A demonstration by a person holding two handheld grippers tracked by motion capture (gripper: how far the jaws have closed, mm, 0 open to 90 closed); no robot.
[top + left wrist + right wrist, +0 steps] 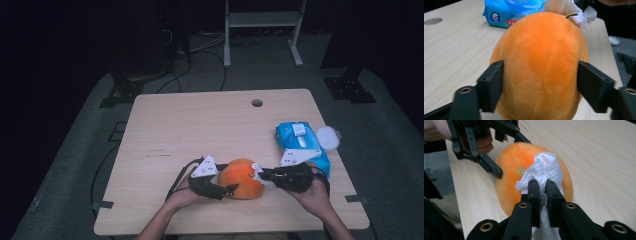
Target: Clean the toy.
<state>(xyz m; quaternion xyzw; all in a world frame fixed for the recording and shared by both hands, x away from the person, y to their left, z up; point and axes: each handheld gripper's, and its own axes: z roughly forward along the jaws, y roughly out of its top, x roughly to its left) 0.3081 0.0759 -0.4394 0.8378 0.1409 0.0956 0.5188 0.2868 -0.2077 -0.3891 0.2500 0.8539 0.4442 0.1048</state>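
On the near half of the pale wooden worktop (pixel 190 125), the left gripper (pixel 226 190) comes in from the near left with its jaws set on either side of the orange plush toy (pixel 242 178). In the left gripper view both black pads sit against the toy's flanks (pixel 541 65), so it is clasping the toy. The toy lies on the worktop between the two grippers, close to the near edge. On the toy's right side a crumpled white wipe (pixel 541 170) lies against the plush. The right gripper (pixel 541 186) has its jaws pressed together on that wipe, pinching it. Farther right and a little farther back lies a blue wipes packet (pixel 300 142) with its white lid open.
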